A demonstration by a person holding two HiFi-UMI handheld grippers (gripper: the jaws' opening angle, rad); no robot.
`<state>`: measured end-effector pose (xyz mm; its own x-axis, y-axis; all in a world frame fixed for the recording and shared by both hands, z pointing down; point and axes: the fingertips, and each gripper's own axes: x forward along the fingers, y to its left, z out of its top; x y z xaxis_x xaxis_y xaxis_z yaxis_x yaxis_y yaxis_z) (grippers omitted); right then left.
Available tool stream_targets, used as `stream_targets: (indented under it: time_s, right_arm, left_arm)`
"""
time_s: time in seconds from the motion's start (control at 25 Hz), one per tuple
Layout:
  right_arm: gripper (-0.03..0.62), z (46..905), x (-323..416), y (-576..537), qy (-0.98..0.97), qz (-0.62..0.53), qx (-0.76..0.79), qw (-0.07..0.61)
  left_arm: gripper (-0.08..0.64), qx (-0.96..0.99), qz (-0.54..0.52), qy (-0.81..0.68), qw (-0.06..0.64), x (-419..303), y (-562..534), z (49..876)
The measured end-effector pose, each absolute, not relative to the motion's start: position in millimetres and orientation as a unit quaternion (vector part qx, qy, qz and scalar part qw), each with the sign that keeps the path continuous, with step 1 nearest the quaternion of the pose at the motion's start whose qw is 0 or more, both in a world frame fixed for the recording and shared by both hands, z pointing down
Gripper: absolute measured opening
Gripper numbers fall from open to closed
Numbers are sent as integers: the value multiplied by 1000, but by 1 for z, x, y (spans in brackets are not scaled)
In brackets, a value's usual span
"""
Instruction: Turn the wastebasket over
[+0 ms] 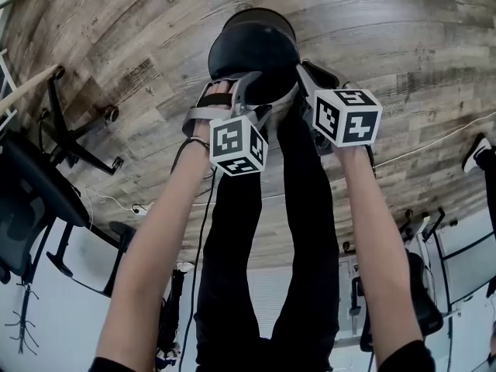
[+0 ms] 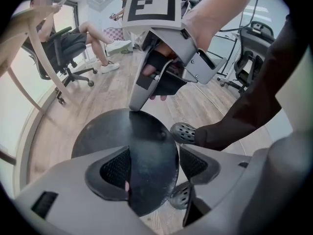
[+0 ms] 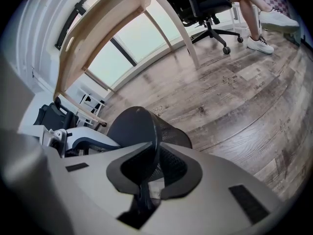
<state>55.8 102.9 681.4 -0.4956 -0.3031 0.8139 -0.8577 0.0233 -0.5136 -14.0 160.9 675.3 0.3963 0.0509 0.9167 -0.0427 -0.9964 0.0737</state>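
A black mesh wastebasket lies tilted on the wood floor, its solid round bottom turned toward me. My right gripper is shut on the bottom's thin rim; in the right gripper view the edge sits pinched between the pads, and the mesh wall runs off to the right. My left gripper stands wide open at the near-left part of the bottom. In the left gripper view its jaws straddle the disc's near edge without clamping it. The right gripper's fingertip touches the disc's far edge.
My own dark trouser legs and grey clogs stand right beside the basket. A black office chair is at the left, cables lie on the floor, and a seated person on a chair and a wooden table leg are farther off.
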Motion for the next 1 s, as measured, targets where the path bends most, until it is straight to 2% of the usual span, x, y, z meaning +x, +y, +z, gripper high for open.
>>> stream_targets:
  time_s: [0.32, 0.8, 1.0]
  right_arm:
    - [64, 636, 51, 99, -682, 538, 424, 256]
    - [58, 471, 76, 65, -741, 455, 405, 284]
    - [54, 397, 92, 48, -759, 422, 404, 286]
  left_arm:
    - [322, 837, 544, -22, 55, -19, 143, 627]
    - [244, 853, 503, -115, 75, -1, 105, 461]
    - [218, 859, 485, -154, 58, 9, 77, 391]
